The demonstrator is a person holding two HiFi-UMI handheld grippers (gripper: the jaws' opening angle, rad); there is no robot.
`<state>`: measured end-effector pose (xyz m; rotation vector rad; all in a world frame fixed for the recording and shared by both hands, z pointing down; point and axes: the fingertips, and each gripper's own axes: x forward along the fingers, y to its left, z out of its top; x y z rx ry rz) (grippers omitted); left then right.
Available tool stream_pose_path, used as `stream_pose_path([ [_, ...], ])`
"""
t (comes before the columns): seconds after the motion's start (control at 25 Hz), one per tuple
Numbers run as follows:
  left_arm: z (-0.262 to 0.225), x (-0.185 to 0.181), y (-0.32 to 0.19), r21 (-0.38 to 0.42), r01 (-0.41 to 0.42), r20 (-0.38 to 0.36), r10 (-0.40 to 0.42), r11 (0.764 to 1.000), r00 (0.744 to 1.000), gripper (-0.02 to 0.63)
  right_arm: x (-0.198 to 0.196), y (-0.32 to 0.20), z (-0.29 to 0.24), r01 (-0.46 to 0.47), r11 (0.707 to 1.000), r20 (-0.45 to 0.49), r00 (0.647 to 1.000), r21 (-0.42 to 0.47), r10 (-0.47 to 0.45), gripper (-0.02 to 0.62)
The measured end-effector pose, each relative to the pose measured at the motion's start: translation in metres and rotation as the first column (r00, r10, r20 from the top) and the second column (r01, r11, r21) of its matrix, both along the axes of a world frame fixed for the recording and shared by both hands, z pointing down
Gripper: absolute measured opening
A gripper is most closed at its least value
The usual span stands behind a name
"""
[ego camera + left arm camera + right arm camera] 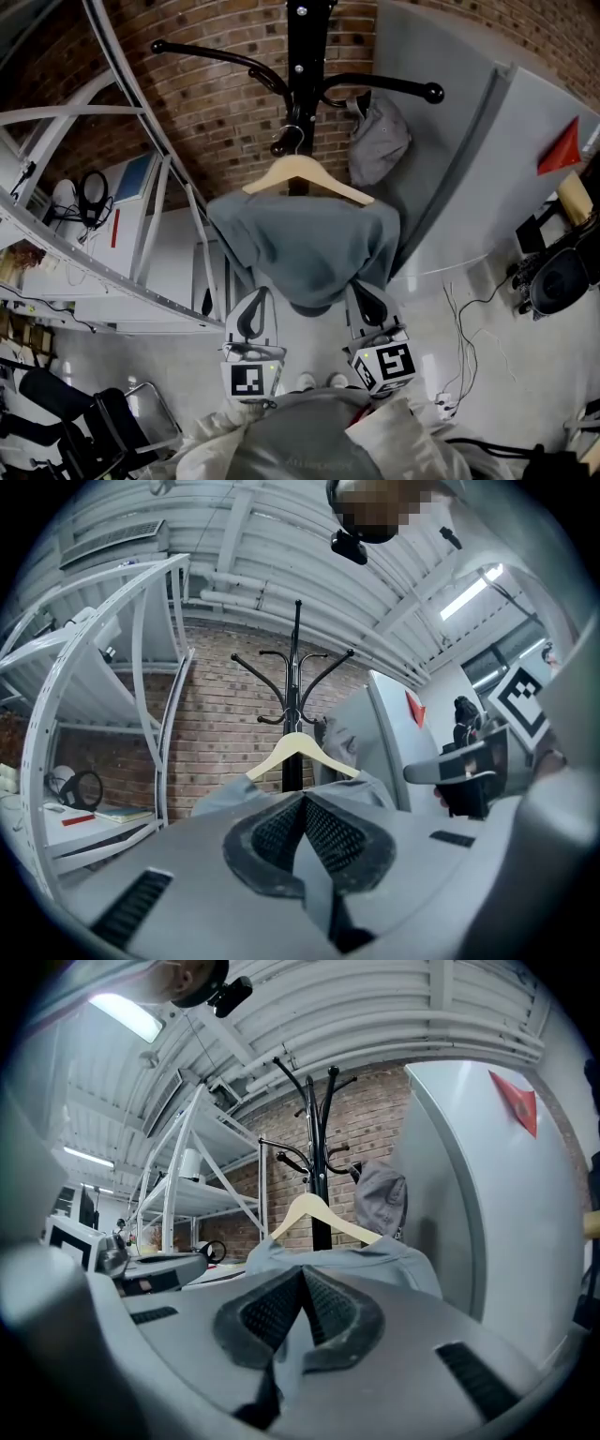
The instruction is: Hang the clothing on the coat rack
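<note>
Brick wall (216,103) behind black metal coat rack (298,56). Grey-blue fabric garment (309,253) on pale wooden hanger (307,173): probably limp, light (best taken by hanger neck). Left gripper (260,292), right gripper (359,289): jaws pressed together, apparently empty.

Wooden hanger (307,178) hooked on black coat rack (309,56), grey garment (305,248) draped below, grey bag (378,141) on rack's right-hand hook, left gripper (255,298) and right gripper (368,292) beneath.
</note>
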<state>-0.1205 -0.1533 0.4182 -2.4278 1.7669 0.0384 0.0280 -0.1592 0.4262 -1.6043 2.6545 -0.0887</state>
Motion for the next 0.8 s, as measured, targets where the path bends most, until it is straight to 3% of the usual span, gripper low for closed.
stream_pose_path([
  [0.8,0.0044,0.0025,0.0055,-0.045,-0.002,-0.032,0.000,0.999,0.999,0.008,0.0026,0.0064,0.0032,0.029,0.999,0.013,1.000,-0.018,-0.028,0.025],
])
